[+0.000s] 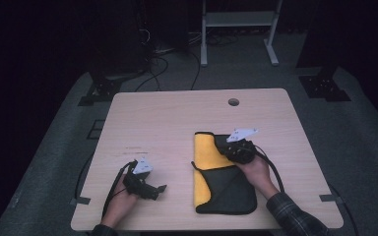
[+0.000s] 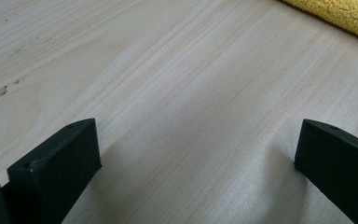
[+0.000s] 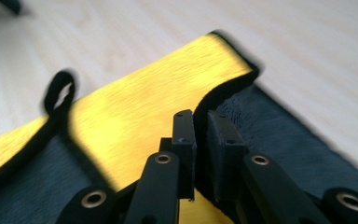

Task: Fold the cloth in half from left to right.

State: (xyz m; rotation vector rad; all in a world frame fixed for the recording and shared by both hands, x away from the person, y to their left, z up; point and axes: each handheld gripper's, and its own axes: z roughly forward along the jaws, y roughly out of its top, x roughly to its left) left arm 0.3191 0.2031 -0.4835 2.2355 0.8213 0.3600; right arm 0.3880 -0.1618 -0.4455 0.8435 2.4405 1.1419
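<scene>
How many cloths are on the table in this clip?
1. A yellow-and-dark-grey cloth lies on the table's right half, partly folded over. The right hand-held gripper is shut on its edge. Nothing suggests another underneath, though a layer could be hidden.

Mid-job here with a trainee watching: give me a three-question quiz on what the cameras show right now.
1. True or false: the left gripper is open over bare table.
2. What does the right gripper pinch? A) cable B) cloth edge C) nothing
3. Fill in: the cloth's exposed inner face is ____.

Key: 1 true. 2 B; the jaws are closed on the dark bound edge. 3 yellow.
</scene>
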